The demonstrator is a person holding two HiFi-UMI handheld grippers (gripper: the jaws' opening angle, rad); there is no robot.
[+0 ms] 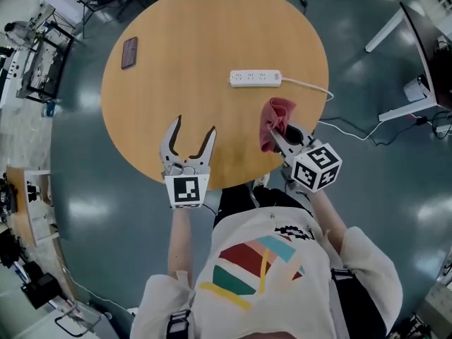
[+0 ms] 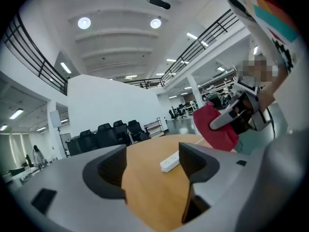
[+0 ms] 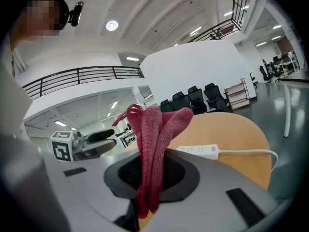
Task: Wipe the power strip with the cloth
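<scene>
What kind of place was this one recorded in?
Probably a large open office or lab hall: a round wooden table stands on a glossy grey floor, with black office chairs along a wall and a railed mezzanine under a high ceiling.

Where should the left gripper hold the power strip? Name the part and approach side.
Likely best: pinch the power strip across its narrow width at the cord-free left end, the left gripper coming from the near table edge. It lies flat and crosswise, and its cord leaves the right end.
</scene>
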